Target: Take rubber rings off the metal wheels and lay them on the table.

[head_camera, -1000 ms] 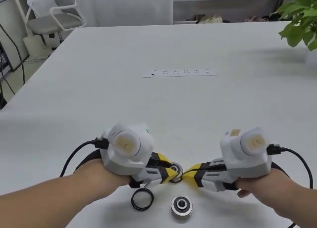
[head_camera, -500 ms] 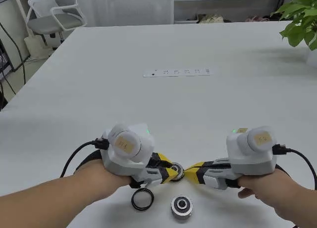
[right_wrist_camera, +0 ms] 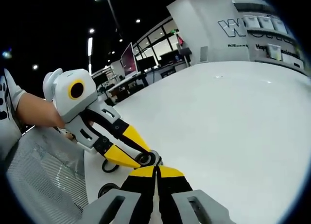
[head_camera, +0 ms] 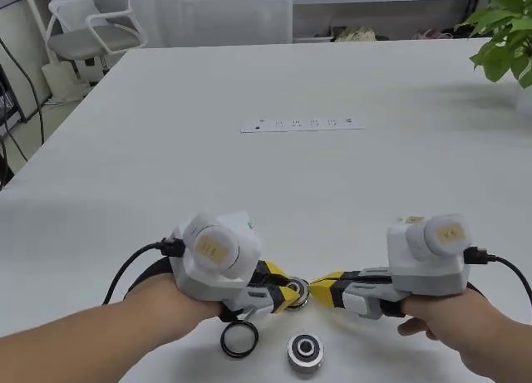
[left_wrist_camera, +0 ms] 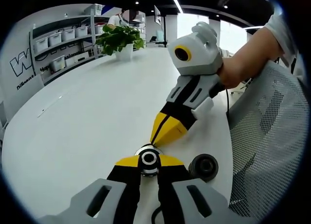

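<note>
A: Head view first. Where's the work?

B: At the near edge of the bench (head_camera: 249, 192), about midway along it. The left gripper (head_camera: 287, 293) and right gripper (head_camera: 320, 288) meet tip to tip over the held wheel (head_camera: 298, 290). One loose ring (head_camera: 238, 339) lies flat just nearer the edge, with a second wheel (head_camera: 305, 350) beside it. Can't tell if that one has rubber on it.

A: Surface and room?

B: The bench is plain white, matte and level. There's a power strip (head_camera: 303, 123) mid-bench, a plant (head_camera: 503, 30) at the far right corner and a chair (head_camera: 87, 26) beyond the far left corner.

A: Left gripper view?

B: Its own fingers (left_wrist_camera: 127, 162) are clamped on the held wheel (left_wrist_camera: 148, 159), lifted off the bench. The right gripper (left_wrist_camera: 155, 139) comes in from the right with its tips at the wheel's rim. The second wheel (left_wrist_camera: 203, 166) sits below. Shelves (left_wrist_camera: 58, 44) line the far wall.

A: Right gripper view?

B: Its own fingers (right_wrist_camera: 167, 174) are pressed together, tips right at the wheel. I can't tell if any rubber is pinched between them.

A: How will it handle?

B: My guess is the wheel is stiff, slick and heavy for its size, so clamp it hard across the faces. The ring is likely soft, stretchy and light. Nip its outer edge, peel it over the rim, then lay it flat. It shouldn't roll far.
</note>
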A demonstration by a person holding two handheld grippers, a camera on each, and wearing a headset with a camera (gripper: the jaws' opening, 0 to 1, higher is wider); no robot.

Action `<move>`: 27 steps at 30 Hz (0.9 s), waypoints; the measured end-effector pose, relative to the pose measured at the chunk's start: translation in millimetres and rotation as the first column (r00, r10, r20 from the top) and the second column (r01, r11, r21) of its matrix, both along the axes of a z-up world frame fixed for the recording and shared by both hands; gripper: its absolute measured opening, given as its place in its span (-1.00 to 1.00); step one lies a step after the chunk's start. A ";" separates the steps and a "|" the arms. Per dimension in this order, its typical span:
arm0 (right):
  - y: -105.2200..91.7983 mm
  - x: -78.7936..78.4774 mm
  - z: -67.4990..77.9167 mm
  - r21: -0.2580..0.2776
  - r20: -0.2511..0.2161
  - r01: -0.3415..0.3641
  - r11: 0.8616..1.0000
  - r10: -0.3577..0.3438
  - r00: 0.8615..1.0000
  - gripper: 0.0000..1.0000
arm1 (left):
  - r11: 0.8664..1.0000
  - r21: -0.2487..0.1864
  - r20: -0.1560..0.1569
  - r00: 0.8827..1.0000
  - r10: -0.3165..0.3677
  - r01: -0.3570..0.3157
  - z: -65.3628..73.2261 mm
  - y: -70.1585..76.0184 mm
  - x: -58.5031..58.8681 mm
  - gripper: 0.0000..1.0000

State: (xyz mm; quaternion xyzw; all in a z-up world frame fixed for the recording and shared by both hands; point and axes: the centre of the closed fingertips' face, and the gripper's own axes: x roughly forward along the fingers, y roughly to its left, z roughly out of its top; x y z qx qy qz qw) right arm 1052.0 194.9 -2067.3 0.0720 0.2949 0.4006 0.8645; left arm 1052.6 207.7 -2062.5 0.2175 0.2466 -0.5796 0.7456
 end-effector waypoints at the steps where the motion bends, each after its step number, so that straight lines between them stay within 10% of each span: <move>1: 0.0 0.1 0.1 0.005 -0.003 0.003 1.000 -0.003 1.000 -1.00 | 1.000 0.000 0.000 1.000 0.000 0.000 0.0 0.0 0.0 -0.86; 27: 9.0 -1.3 6.4 0.030 0.010 -0.017 0.999 0.016 1.000 -1.00 | 1.000 0.007 0.008 1.000 0.007 -0.007 -0.2 -0.2 0.8 -0.86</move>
